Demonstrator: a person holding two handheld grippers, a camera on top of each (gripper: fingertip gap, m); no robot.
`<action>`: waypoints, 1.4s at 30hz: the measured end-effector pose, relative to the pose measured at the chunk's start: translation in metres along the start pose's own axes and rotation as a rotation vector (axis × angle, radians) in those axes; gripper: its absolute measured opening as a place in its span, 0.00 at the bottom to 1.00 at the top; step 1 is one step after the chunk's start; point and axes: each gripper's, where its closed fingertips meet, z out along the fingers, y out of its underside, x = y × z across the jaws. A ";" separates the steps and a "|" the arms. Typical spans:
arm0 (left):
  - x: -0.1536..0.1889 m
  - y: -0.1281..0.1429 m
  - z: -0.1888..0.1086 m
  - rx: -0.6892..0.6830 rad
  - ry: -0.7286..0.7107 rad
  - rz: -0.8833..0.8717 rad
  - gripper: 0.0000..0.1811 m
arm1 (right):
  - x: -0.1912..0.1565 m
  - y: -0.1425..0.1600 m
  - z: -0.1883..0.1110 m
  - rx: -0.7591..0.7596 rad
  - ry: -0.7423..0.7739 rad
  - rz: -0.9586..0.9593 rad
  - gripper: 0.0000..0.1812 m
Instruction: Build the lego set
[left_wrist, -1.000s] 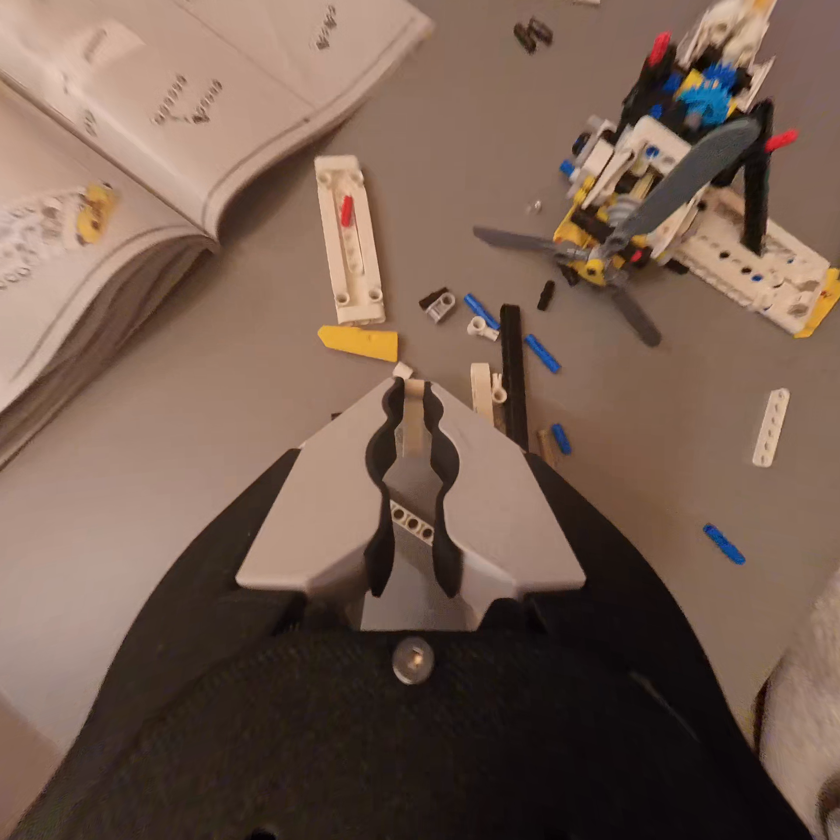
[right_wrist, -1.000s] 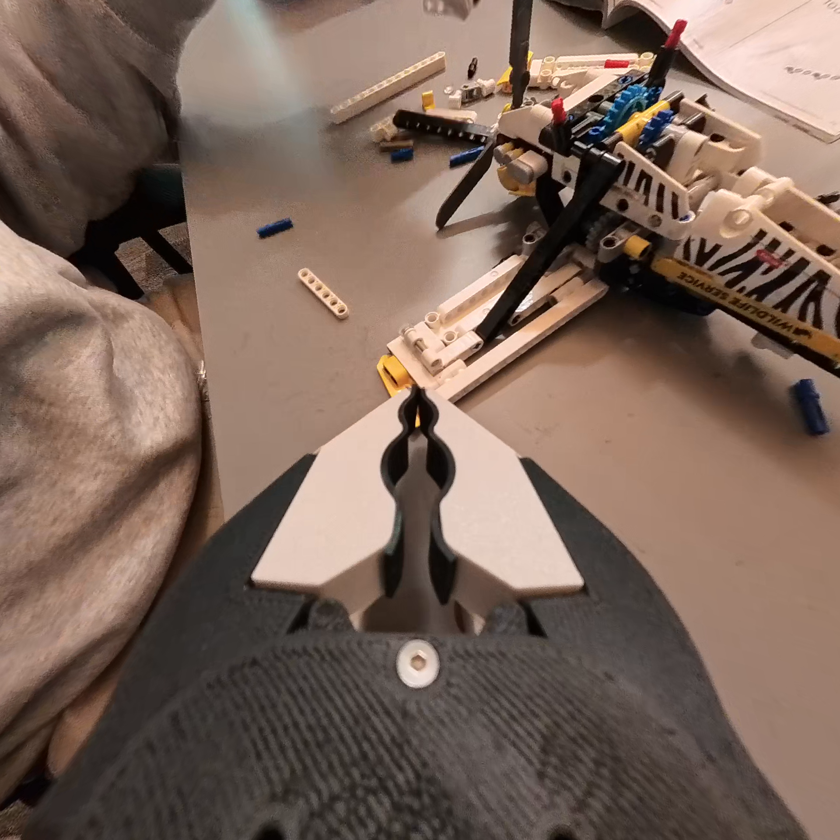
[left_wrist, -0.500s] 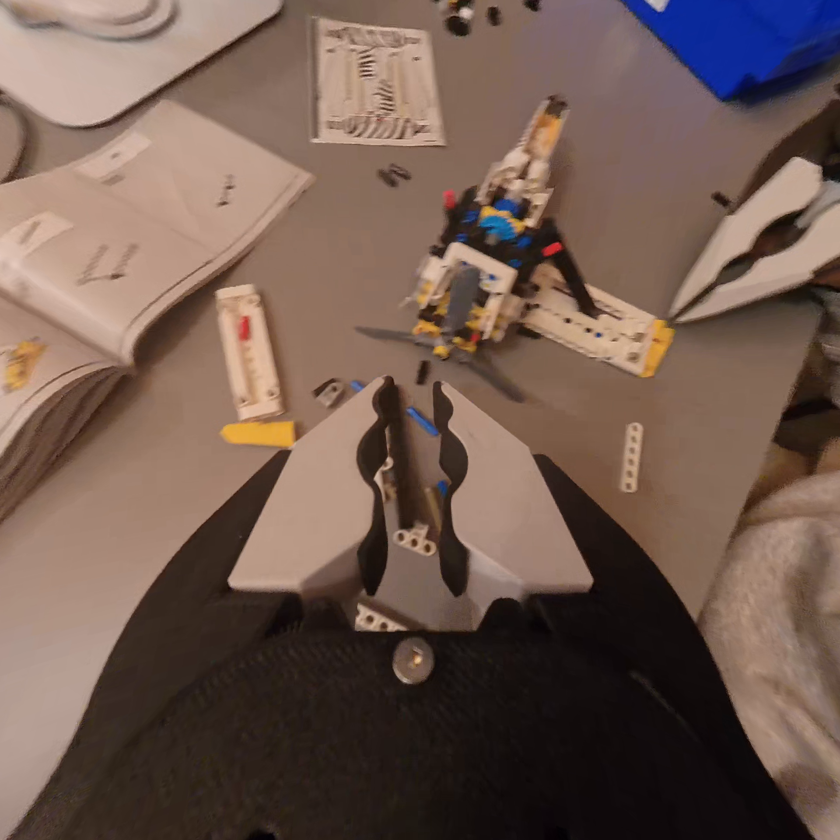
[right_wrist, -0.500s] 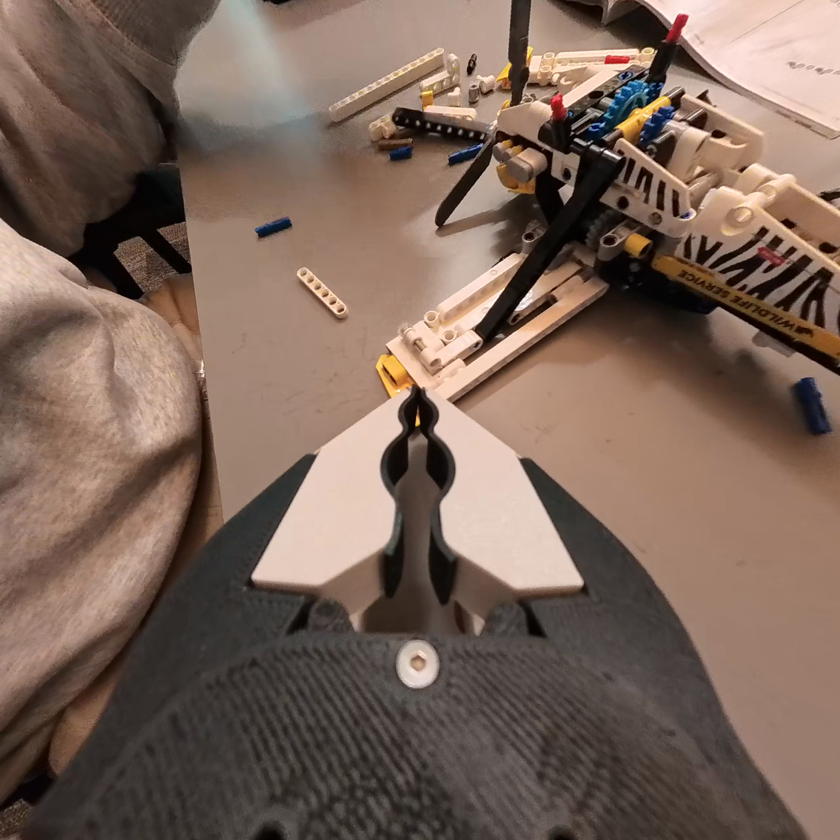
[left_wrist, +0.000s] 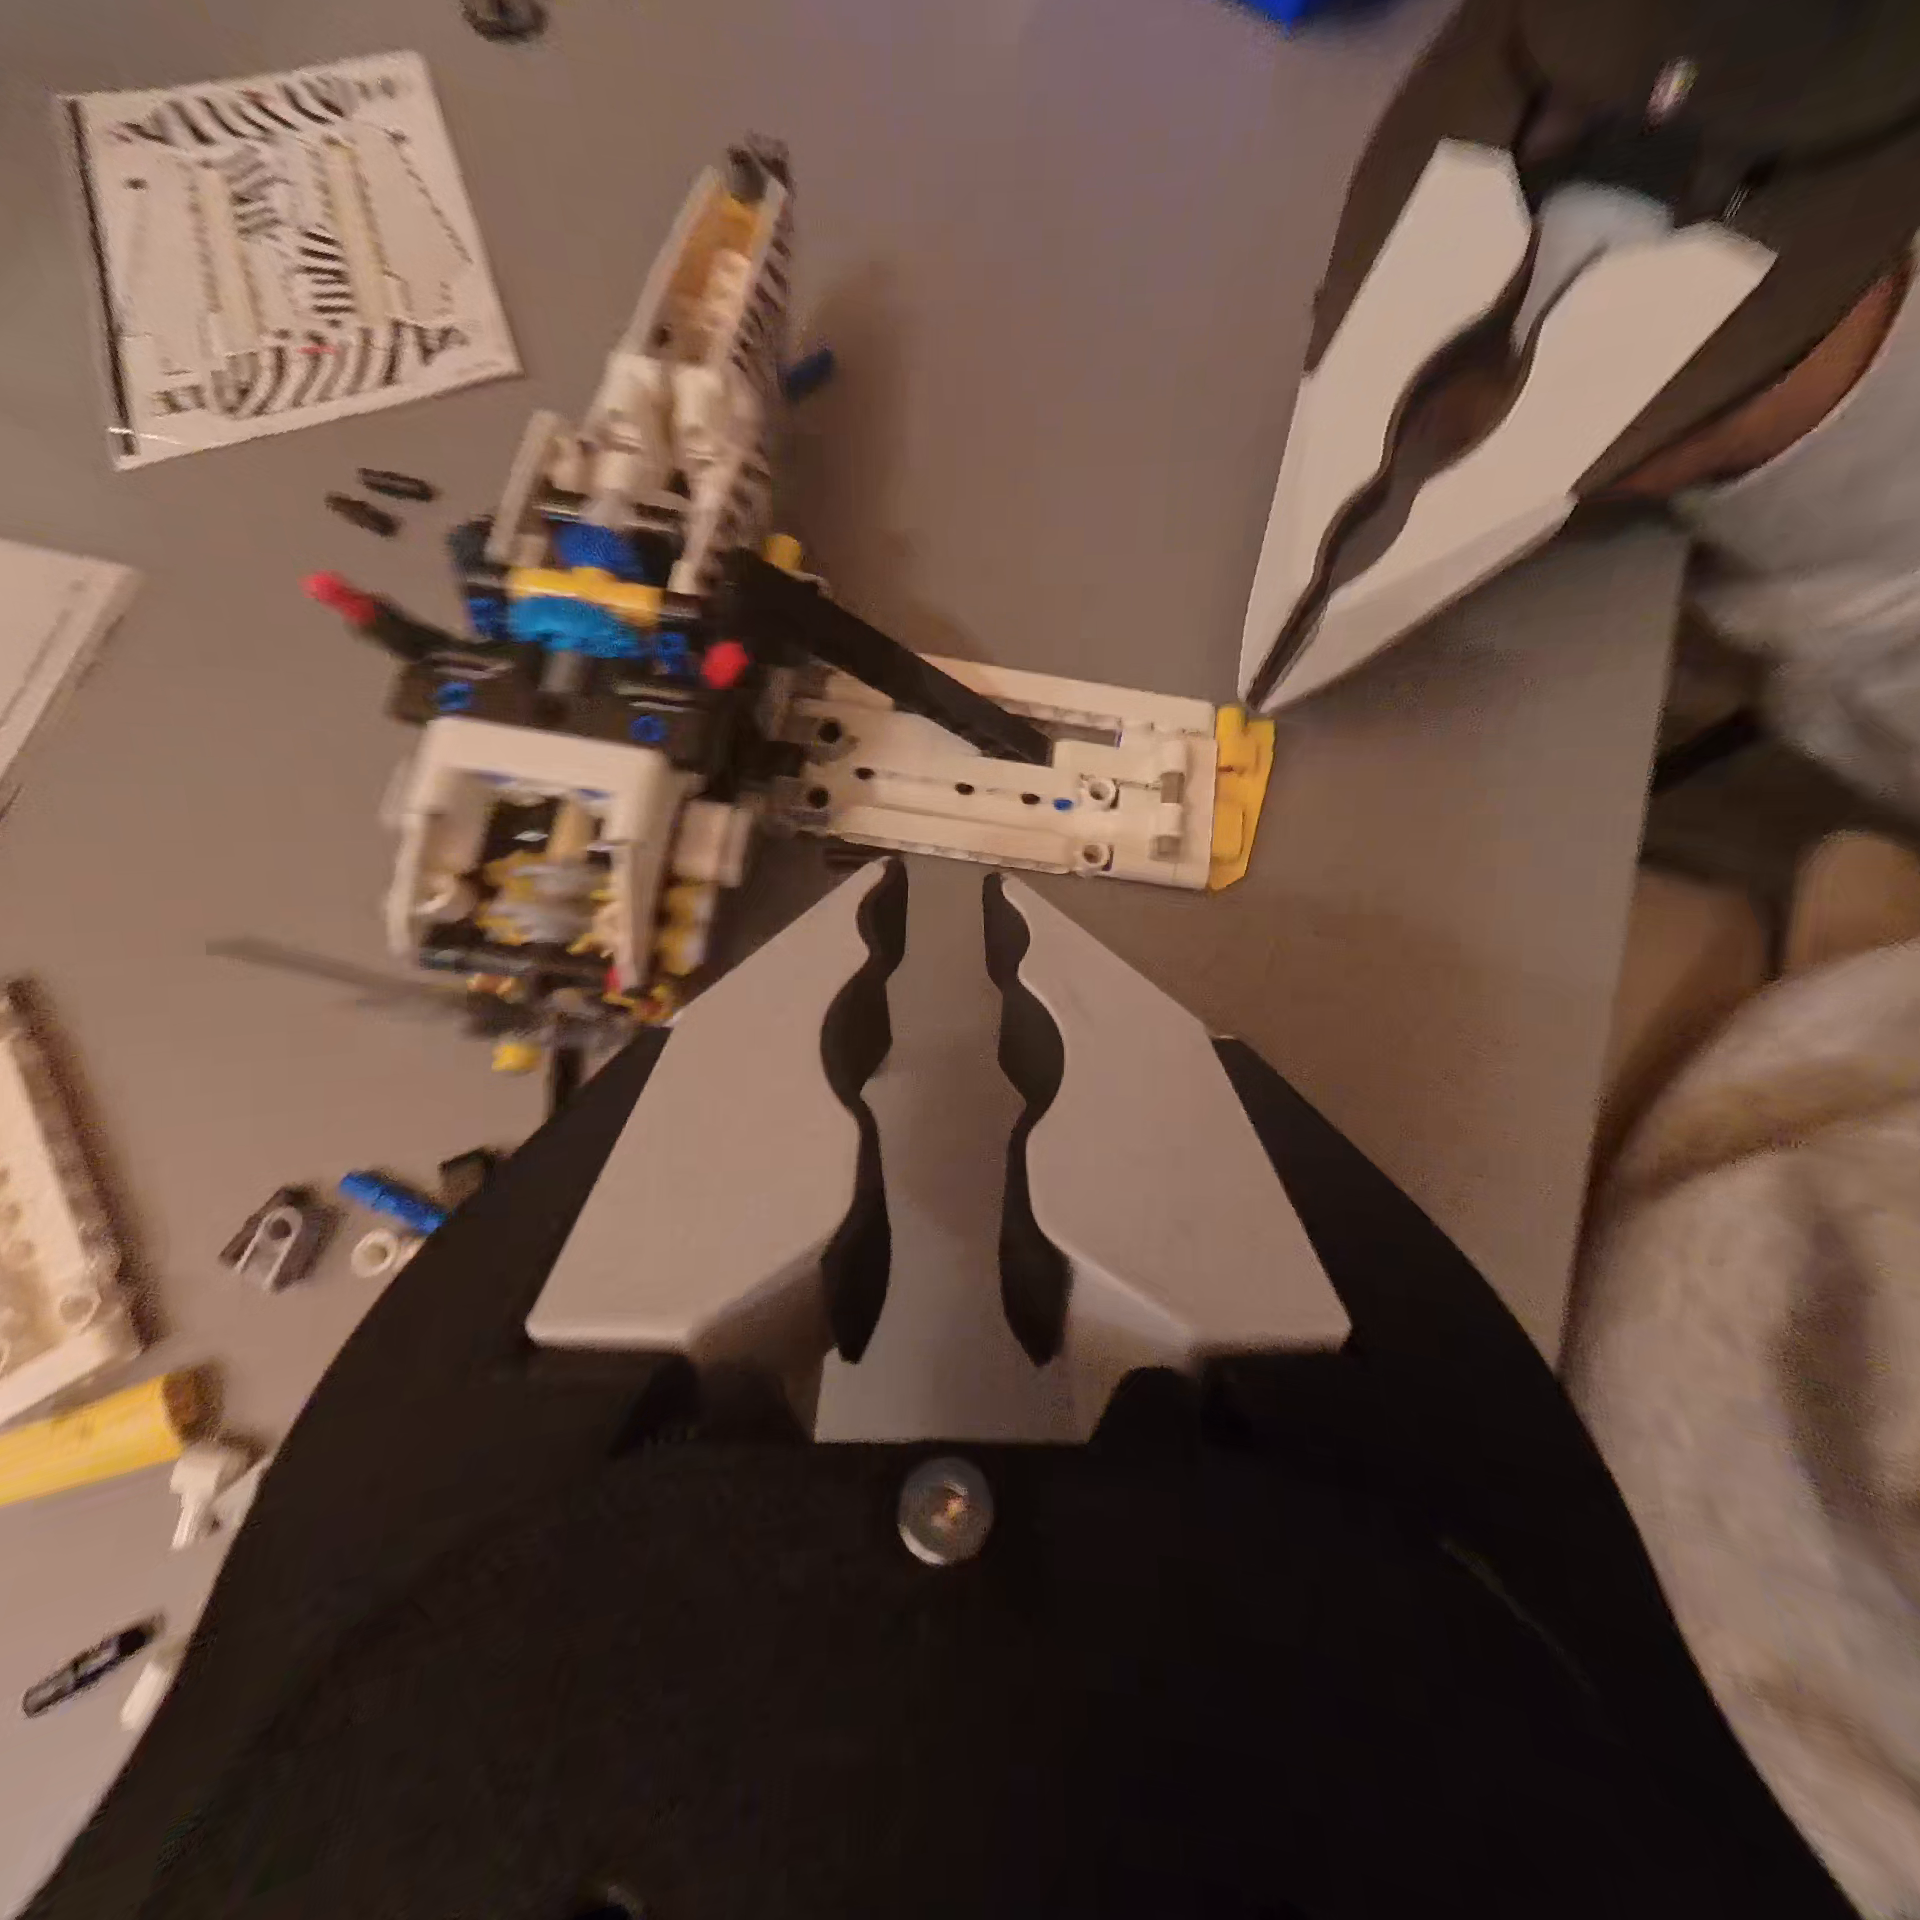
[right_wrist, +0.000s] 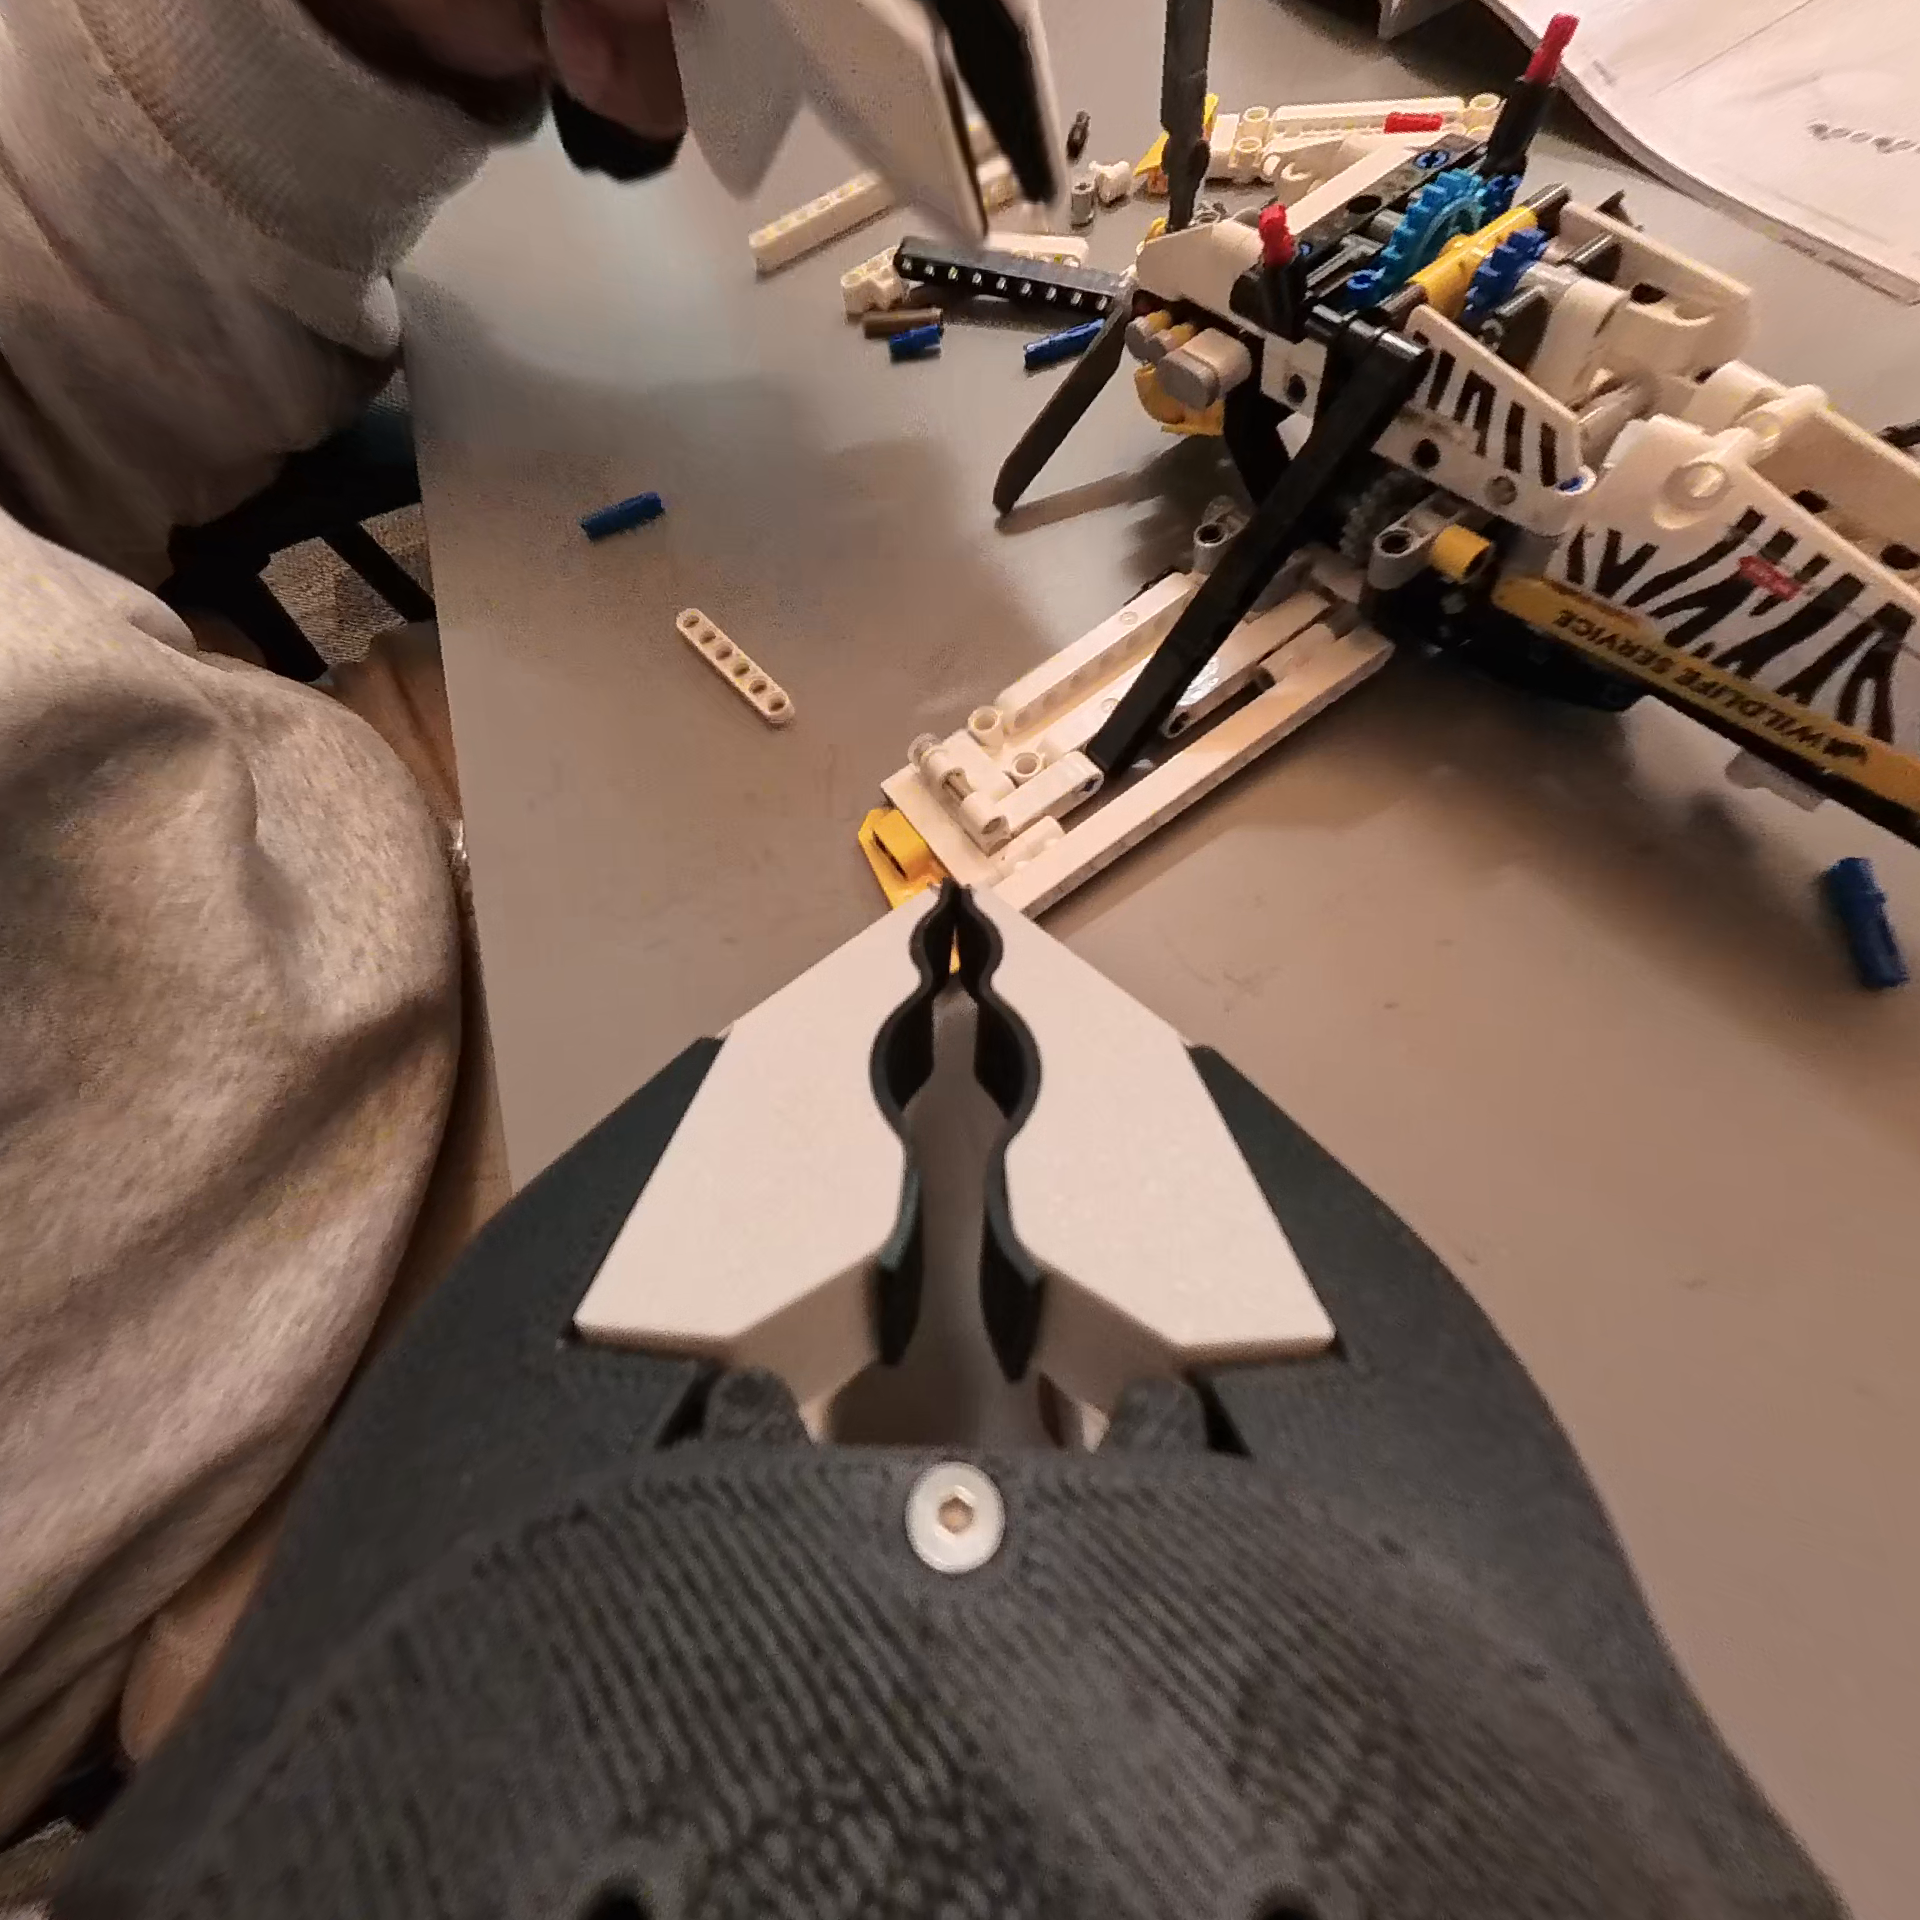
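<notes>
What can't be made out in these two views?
- Whether the right gripper pinches the yellow wing tip or only touches it: its fingers cover the contact in the right wrist view, blur in the left.
- Loose parts left of the left gripper: motion blur, left wrist view.
- Model's tail: cut off by the right edge, right wrist view.

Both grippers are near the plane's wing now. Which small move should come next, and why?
Probably lower the left gripper onto the white wing. It is open, empty and just short of the wing, while the shut right gripper steadies the yellow wingtip.
</notes>
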 end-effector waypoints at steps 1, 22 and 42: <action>0.003 0.004 0.009 -0.038 -0.022 0.036 0.08 | 0.000 0.000 0.000 -0.001 0.001 -0.002 0.00; -0.018 0.012 0.039 -0.152 -0.079 0.028 0.08 | -0.005 0.000 0.002 0.000 0.005 -0.021 0.00; -0.057 0.015 -0.043 -0.024 -0.220 -0.066 0.08 | 0.062 -0.010 -0.024 0.100 0.345 0.106 0.10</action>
